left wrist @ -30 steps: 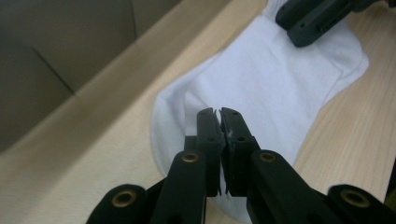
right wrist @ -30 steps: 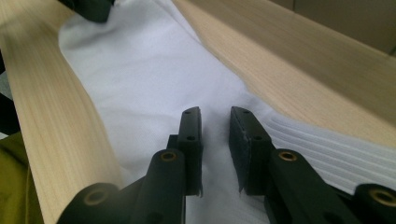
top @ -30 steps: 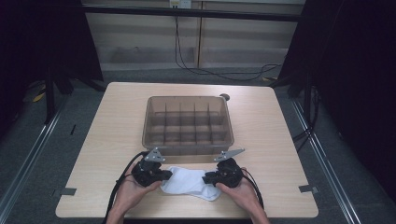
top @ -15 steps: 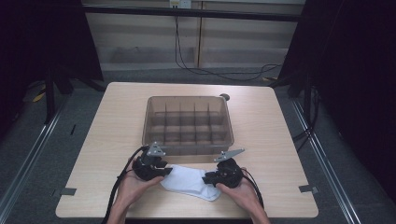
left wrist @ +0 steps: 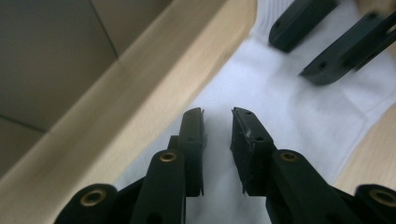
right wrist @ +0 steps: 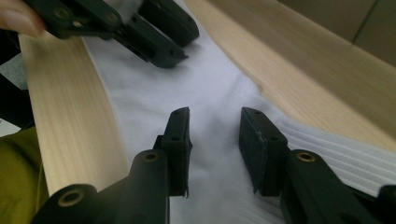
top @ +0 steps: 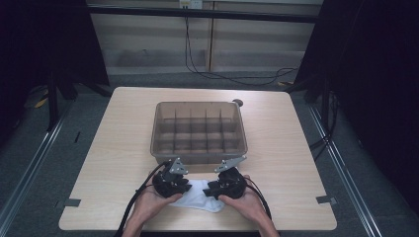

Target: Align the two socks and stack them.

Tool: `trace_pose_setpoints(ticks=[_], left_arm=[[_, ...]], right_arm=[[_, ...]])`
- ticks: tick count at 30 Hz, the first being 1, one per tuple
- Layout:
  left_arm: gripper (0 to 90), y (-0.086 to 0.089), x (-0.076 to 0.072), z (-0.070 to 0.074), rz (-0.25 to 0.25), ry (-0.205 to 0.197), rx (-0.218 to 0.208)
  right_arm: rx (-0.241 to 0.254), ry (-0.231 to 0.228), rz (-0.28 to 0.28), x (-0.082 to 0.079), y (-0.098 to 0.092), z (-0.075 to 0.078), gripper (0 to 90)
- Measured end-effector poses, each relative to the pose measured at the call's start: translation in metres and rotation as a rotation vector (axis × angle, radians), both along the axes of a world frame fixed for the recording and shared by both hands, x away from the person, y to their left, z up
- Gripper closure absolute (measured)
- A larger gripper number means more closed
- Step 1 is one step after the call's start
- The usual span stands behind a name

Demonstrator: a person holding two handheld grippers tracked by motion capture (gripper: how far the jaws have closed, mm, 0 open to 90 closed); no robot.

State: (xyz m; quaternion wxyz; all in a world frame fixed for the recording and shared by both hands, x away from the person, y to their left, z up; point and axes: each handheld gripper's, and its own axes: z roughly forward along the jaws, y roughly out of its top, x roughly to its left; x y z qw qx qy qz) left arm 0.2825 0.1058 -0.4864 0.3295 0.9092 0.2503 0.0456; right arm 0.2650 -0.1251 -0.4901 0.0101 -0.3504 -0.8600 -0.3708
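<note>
A white sock (top: 200,196) lies flat near the table's (top: 113,148) front edge. The left gripper (left wrist: 218,112) and right gripper (right wrist: 215,112) hover over it, jaws narrowly parted, apparently gripping nothing. Soft, light, floppy: best pinched at its ribbed cuff (right wrist: 336,149).

The light wooden surface (top: 113,148) carries a brown translucent box (top: 198,131) with divided compartments near its middle. A white sock (top: 200,196) lies flat on the surface near the front edge, just in front of the box. A small dark round thing (top: 237,102) sits behind the box.
</note>
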Motion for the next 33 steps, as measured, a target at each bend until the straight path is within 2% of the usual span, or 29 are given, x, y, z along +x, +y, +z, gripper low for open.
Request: trace_pose_setpoints(ticks=[4, 6, 7, 10, 12, 15, 19, 21, 22, 23, 26, 31, 33], left_arm=[[74.9, 0.008, -0.002, -0.003, 0.022, -0.004, -0.032], [74.8, 0.009, -0.002, -0.003, 0.02, -0.005, -0.031], [74.8, 0.011, -0.003, -0.003, 0.023, -0.002, -0.03], [74.9, 0.011, -0.003, -0.003, 0.03, -0.003, -0.033], [74.8, 0.011, -0.003, -0.003, 0.028, -0.002, -0.03], [74.8, 0.012, -0.001, -0.003, 0.029, 0.001, -0.033], [74.8, 0.012, -0.001, -0.003, 0.036, -0.003, -0.038], [74.8, 0.012, -0.001, -0.003, 0.033, -0.003, -0.035], [74.8, 0.012, -0.001, -0.003, 0.033, -0.003, -0.035], [74.8, 0.012, -0.001, -0.003, 0.031, -0.003, -0.036], [74.8, 0.012, -0.001, -0.004, 0.033, -0.004, -0.038], [74.8, 0.012, -0.002, -0.003, 0.034, -0.003, -0.037], [74.8, 0.012, -0.002, -0.004, 0.039, -0.003, -0.047]], right_arm=[[0.007, -0.017, 0.018, -0.009, -0.004, 0.008, 71.8], [0.007, -0.018, 0.023, -0.013, -0.006, 0.009, 73.4], [-0.004, -0.022, 0.031, -0.019, -0.009, 0.009, 72.9], [-0.018, -0.019, 0.029, -0.022, -0.011, 0.007, 69.4], [-0.03, -0.004, 0.033, -0.025, -0.012, 0.002, 62.3], [-0.038, -0.016, 0.051, -0.026, -0.01, 0.002, 63.4], [-0.072, -0.048, 0.077, -0.027, -0.007, 0.001, 76.3], [-0.081, -0.052, 0.075, -0.027, -0.007, 0.001, 86.0], [-0.081, -0.052, 0.075, -0.027, -0.007, 0.001, 86.0], [-0.072, -0.047, 0.074, -0.027, -0.009, 0.0, 89.8], [-0.061, -0.038, 0.07, -0.026, -0.011, 0.002, 90.0], [-0.011, -0.043, 0.055, -0.028, -0.018, 0.011, 90.0], [-0.008, -0.051, 0.07, -0.03, -0.016, 0.014, 90.0]])
